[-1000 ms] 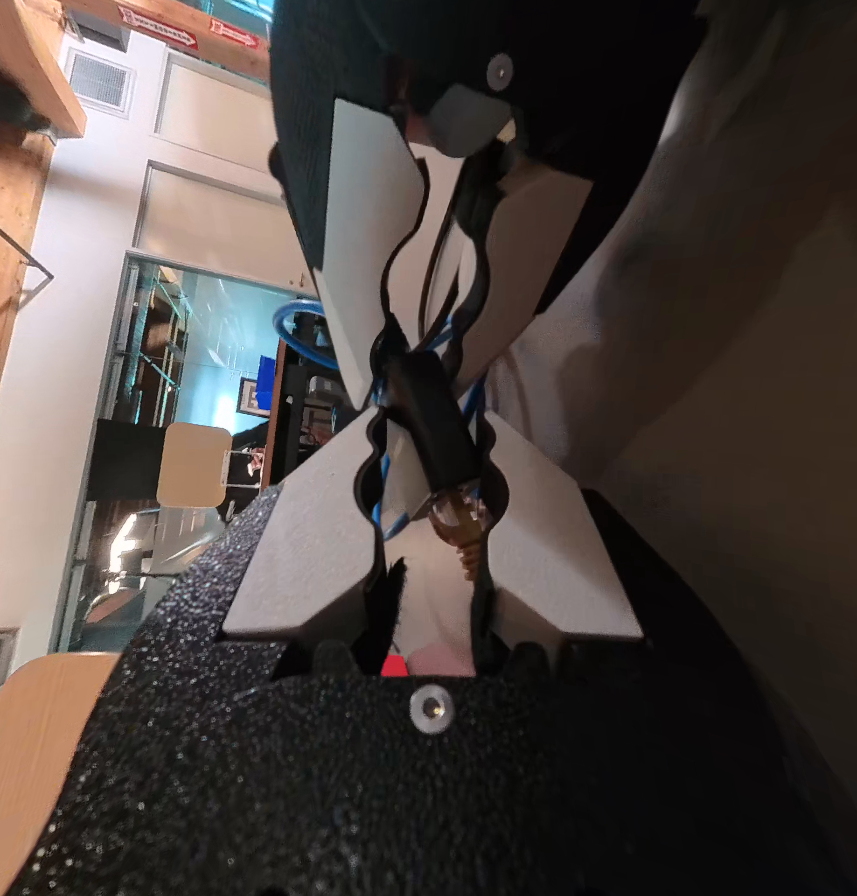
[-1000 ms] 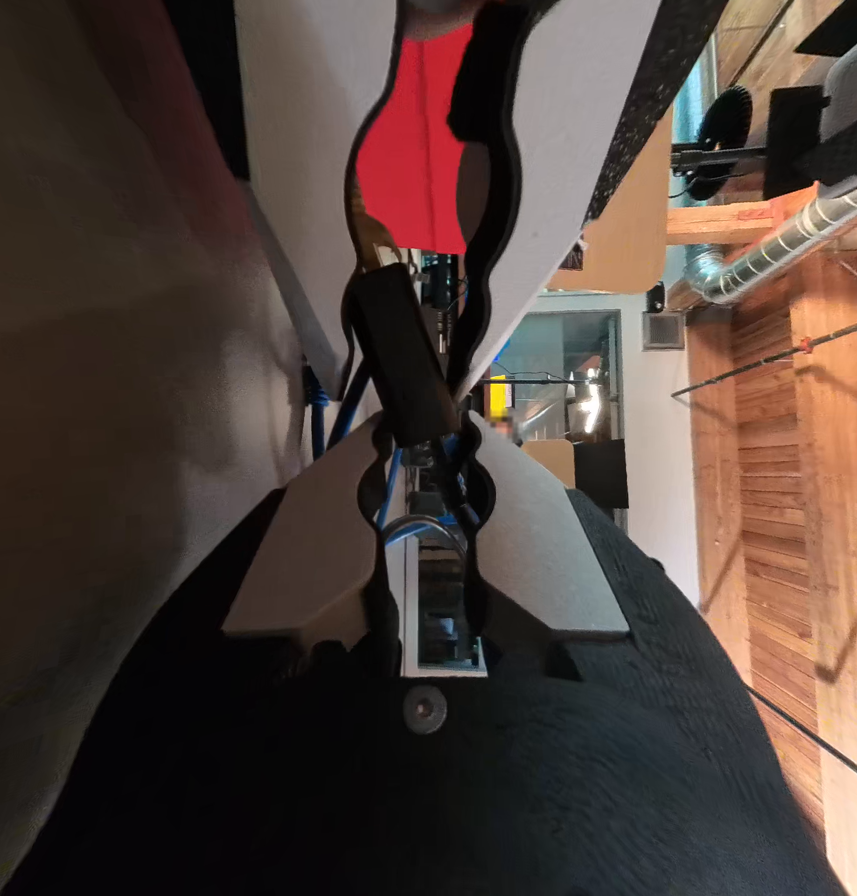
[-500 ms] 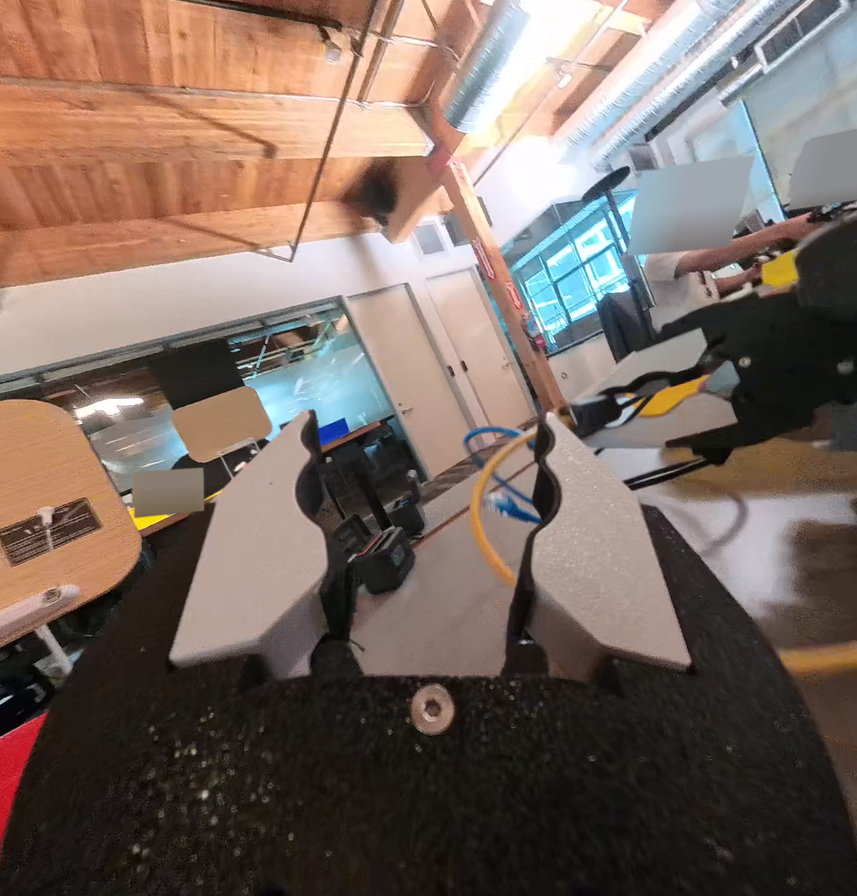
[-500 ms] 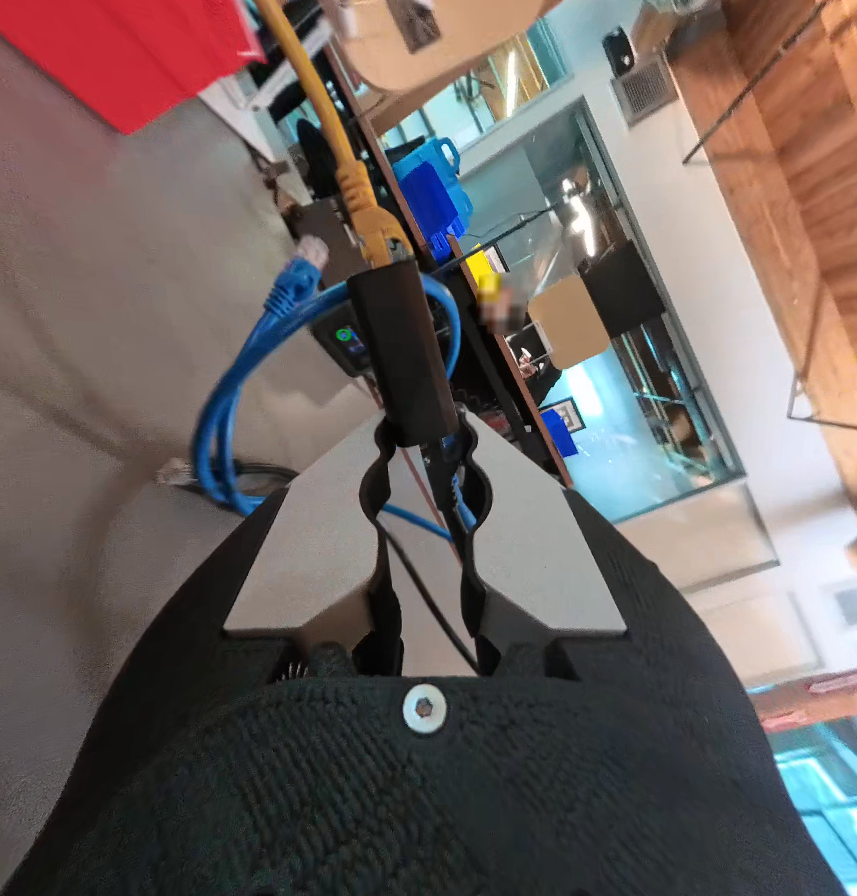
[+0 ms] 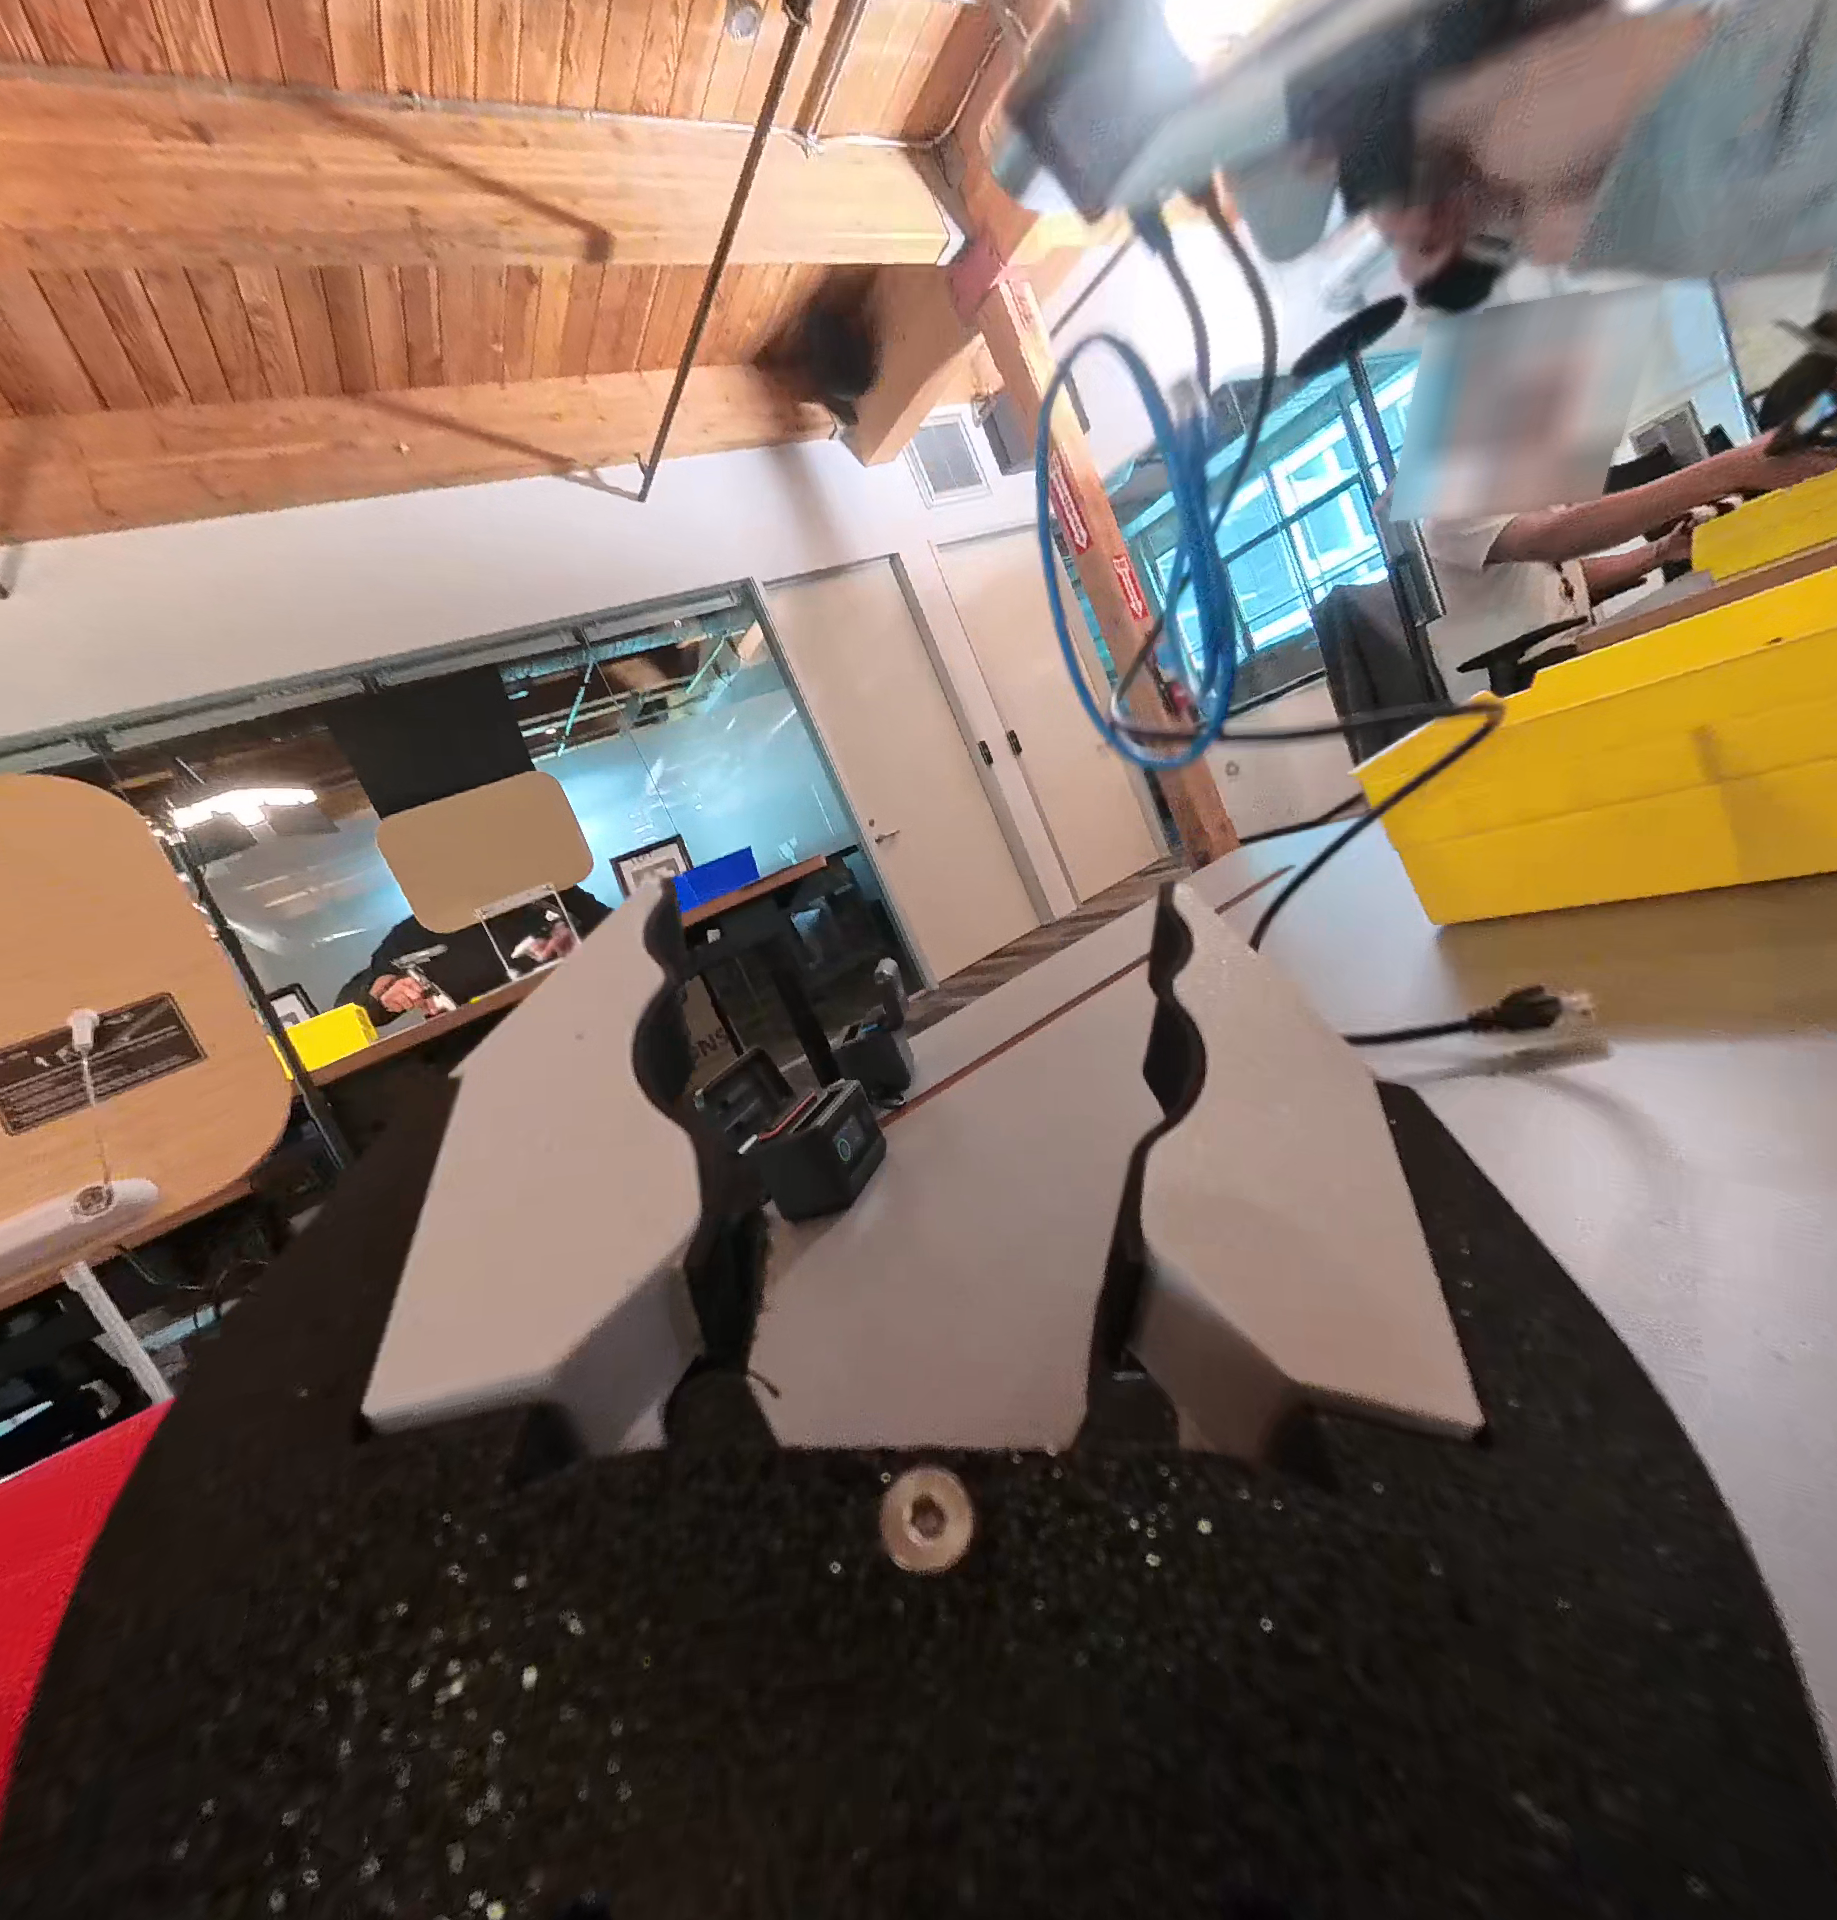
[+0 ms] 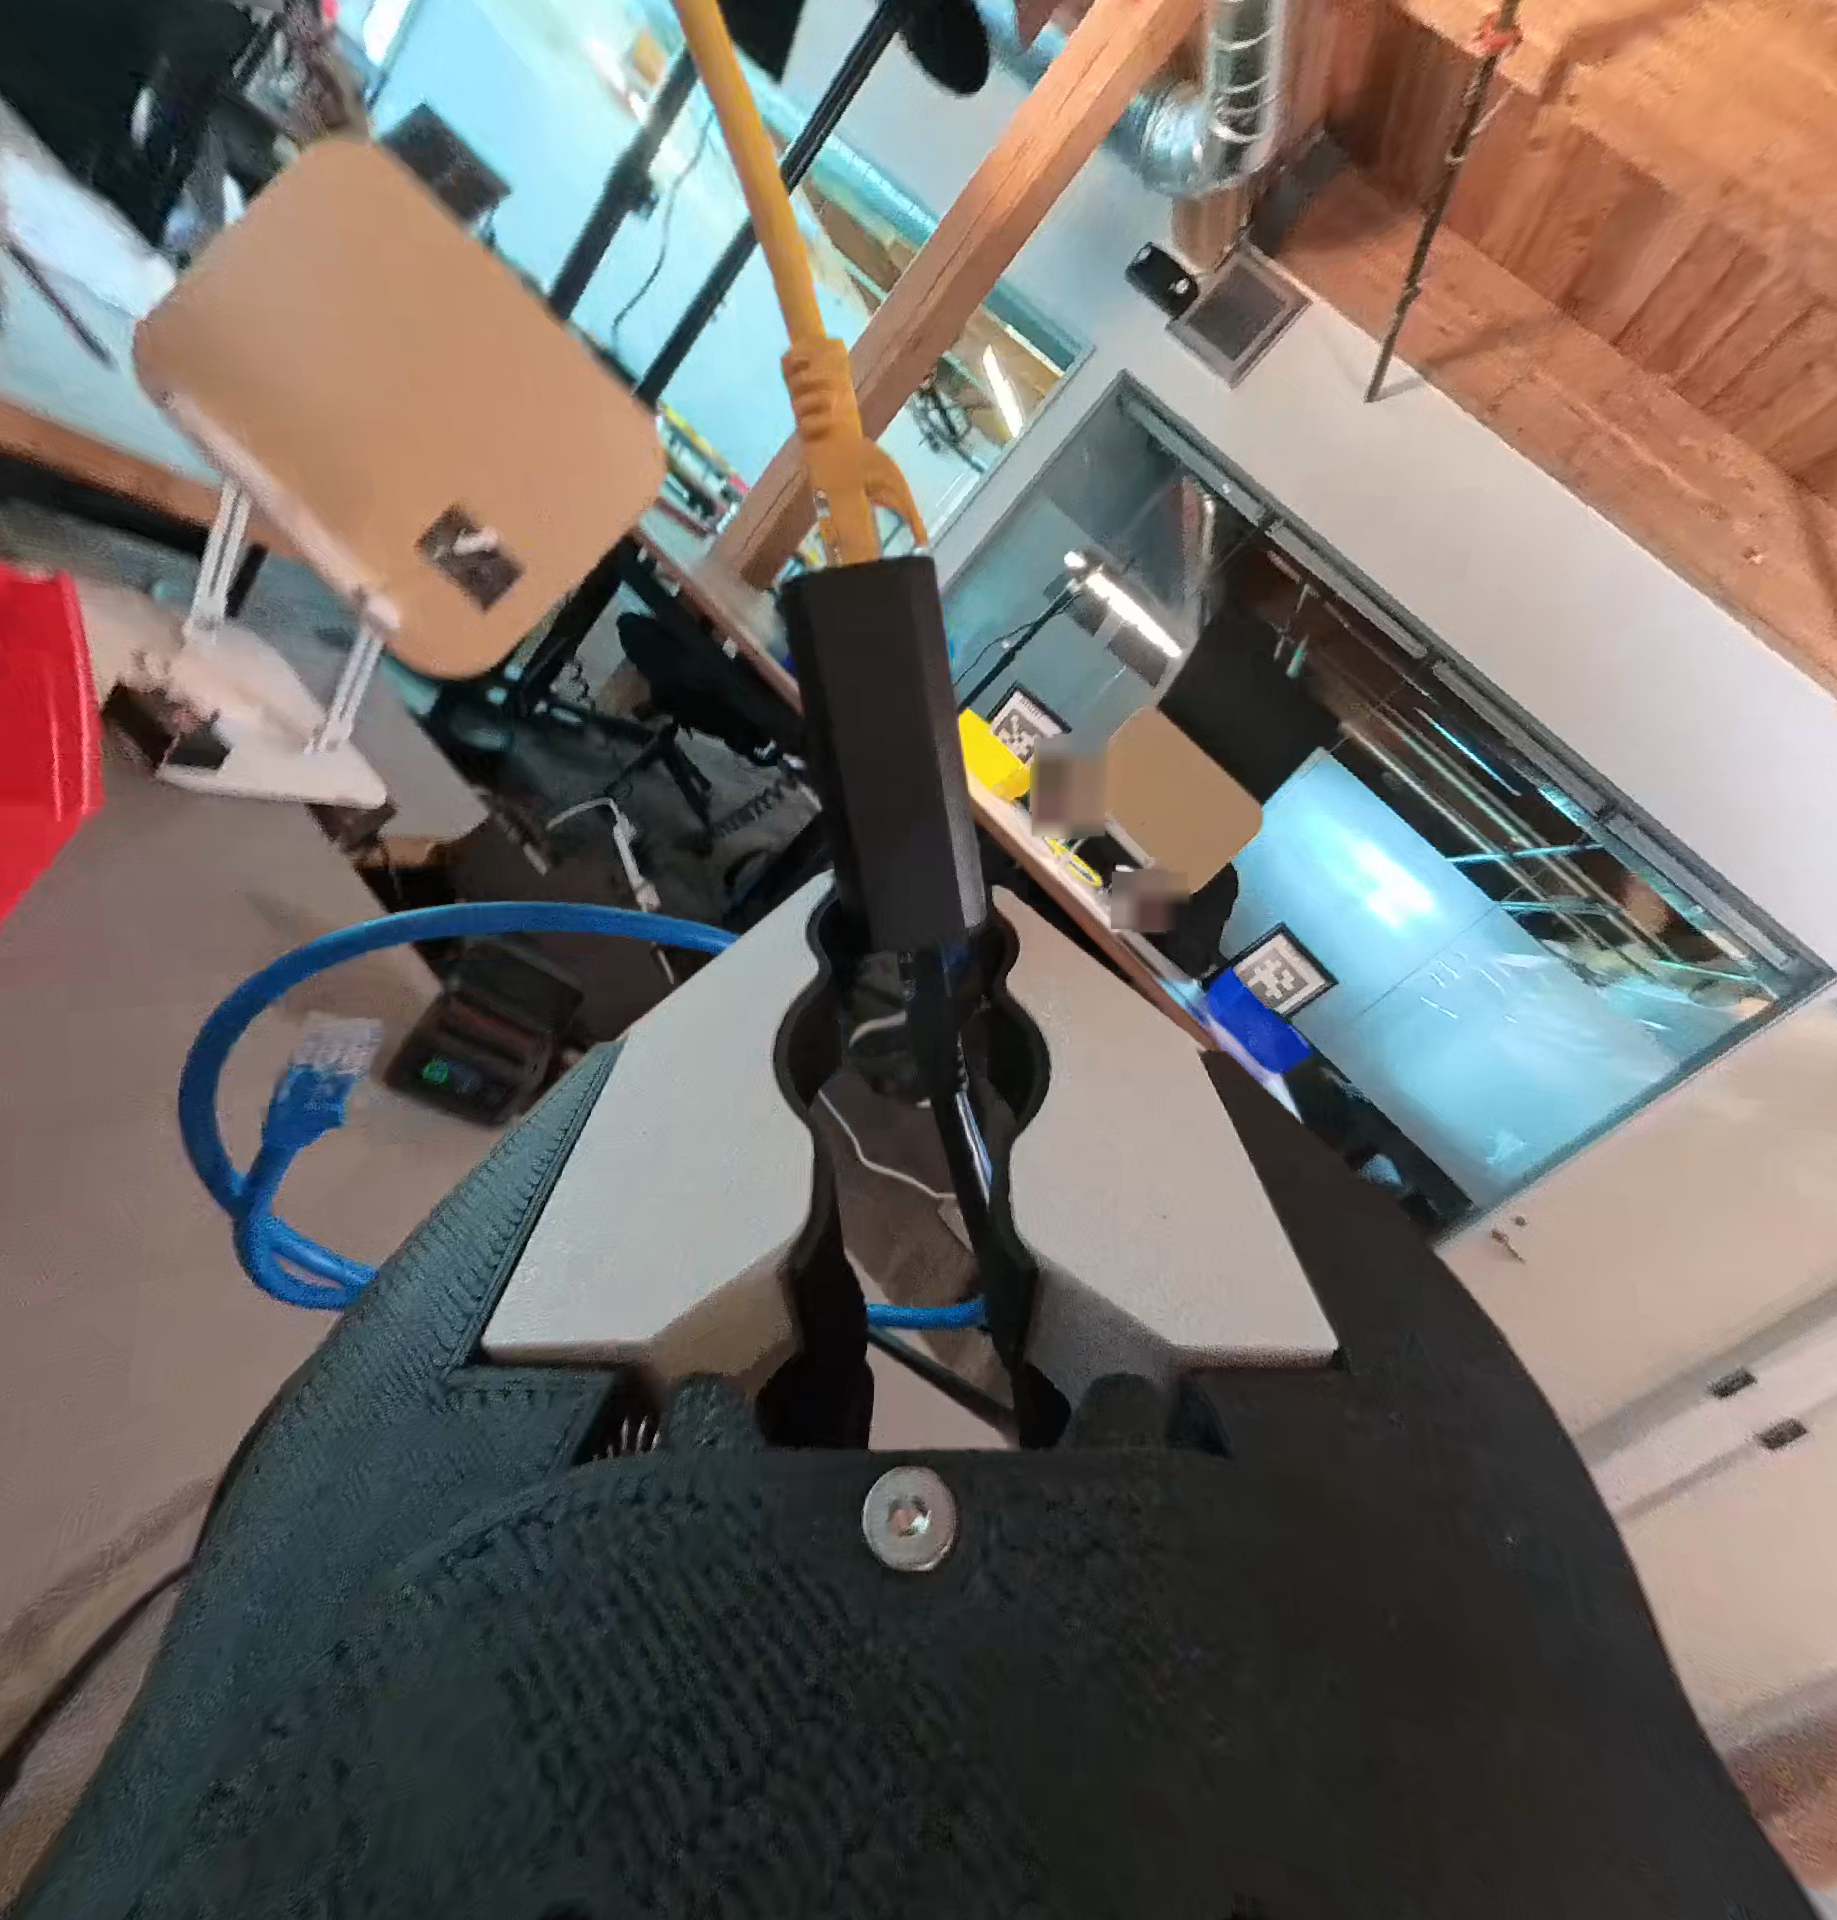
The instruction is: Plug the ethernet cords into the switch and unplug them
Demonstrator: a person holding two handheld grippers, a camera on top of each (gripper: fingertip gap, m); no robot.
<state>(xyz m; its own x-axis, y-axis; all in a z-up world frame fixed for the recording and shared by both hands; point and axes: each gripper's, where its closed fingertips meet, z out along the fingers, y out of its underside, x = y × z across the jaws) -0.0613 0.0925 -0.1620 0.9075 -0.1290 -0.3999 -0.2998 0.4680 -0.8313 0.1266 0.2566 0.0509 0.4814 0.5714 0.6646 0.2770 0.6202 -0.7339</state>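
Here right claw (image 6: 909, 997) clamps unlabelled black switch (image 6: 883, 748).

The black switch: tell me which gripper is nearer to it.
Right. The right gripper is shut on the black switch, lifting it; the left gripper is open and empty, low over the table.

Daylight is pouring through the windows (image 5: 1298, 520), everything's looking bright; motion blur is smearing the top right of the left view, and wide-angle distortion is bending both views' edges.

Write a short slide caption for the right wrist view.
Right gripper clamps a black switch with a yellow cord plugged in; a blue cord hangs loose.
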